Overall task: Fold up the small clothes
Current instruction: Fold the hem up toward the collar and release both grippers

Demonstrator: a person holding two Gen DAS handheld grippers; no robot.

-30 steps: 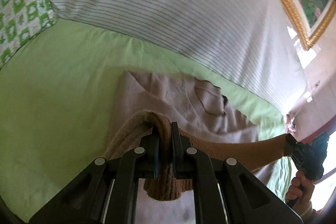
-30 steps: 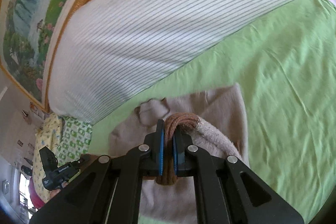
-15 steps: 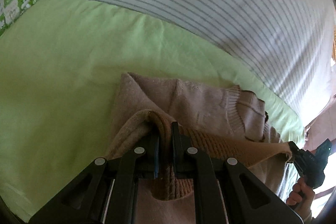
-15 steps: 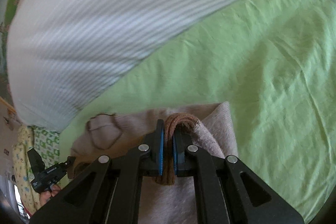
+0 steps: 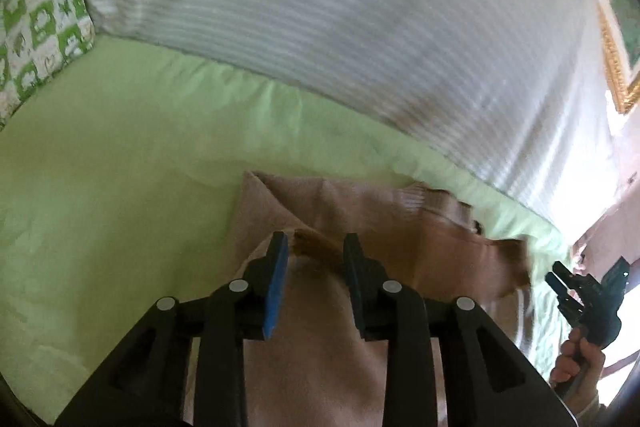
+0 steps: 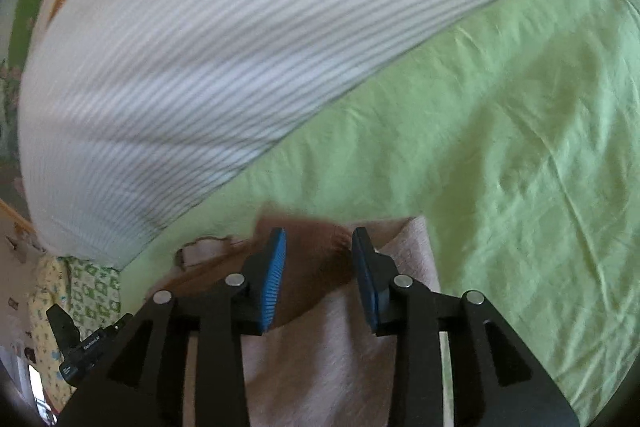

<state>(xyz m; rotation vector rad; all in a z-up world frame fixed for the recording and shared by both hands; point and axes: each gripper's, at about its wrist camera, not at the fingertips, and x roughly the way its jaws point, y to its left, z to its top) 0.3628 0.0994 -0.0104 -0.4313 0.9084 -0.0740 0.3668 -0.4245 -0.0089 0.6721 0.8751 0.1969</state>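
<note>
A small beige knit sweater (image 5: 360, 203) lies on the green sheet, its brown ribbed hem (image 5: 316, 247) folded up over its body toward the collar. My left gripper (image 5: 316, 247) is open, the hem's left end lying loose between its jaws. My right gripper (image 6: 318, 247) is open too, over the hem's right end (image 6: 316, 259) and the sweater (image 6: 320, 355). The right gripper also shows at the far right of the left wrist view (image 5: 588, 299), the left one at the lower left of the right wrist view (image 6: 80, 343).
A green bed sheet (image 5: 120, 187) covers the bed (image 6: 500, 147). A white striped pillow or duvet (image 5: 360, 27) lies along the far side (image 6: 200, 47). A green patterned pillow (image 5: 36, 19) sits at the left. A gold-framed picture (image 5: 616, 59) hangs behind.
Both grippers carried the hem forward over the sweater toward the collar, then opened and let it go. The hem now lies on the sweater's upper part.
</note>
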